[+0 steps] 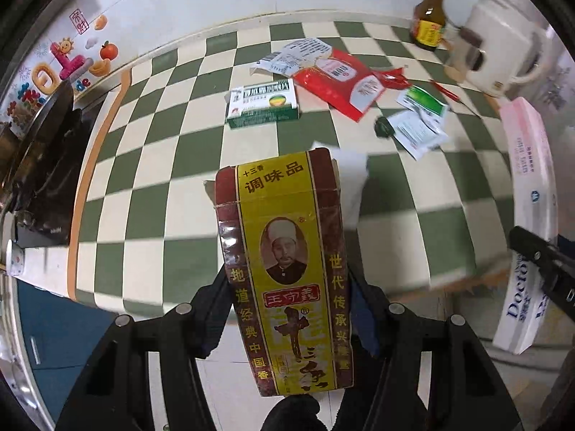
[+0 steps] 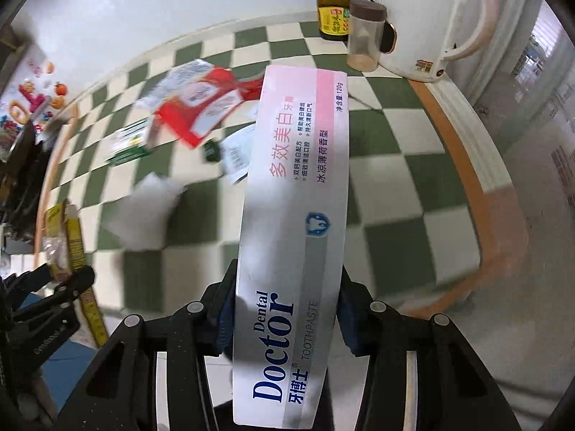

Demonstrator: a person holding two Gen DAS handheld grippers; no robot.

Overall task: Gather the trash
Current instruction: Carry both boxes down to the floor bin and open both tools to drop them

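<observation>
Left gripper (image 1: 287, 309): I have it clamped on a red-and-yellow seasoning box (image 1: 284, 251), lower centre of the left wrist view, lifted off the counter.
Right gripper (image 2: 284, 309): I have it clamped on a pink-and-white toothpaste box (image 2: 298, 215), centre of the right wrist view, also clear of the surface.
Checkered counter (image 1: 161, 143): green and cream squares, still littered.
Trash left, upper centre of left view: green medicine box (image 1: 264, 104), red packet (image 1: 341, 79), green-and-white sachet (image 1: 422, 118), a white sheet (image 1: 350, 165) just behind the seasoning box.
Not trash, by my judgement: sauce bottle (image 1: 429, 23) and white kettle (image 1: 503, 46), upper right.
Bin: none visible in either view.
Progress: two items picked up, neither deposited; at least four pieces remain on the counter. I rate the task as early to midway.
</observation>
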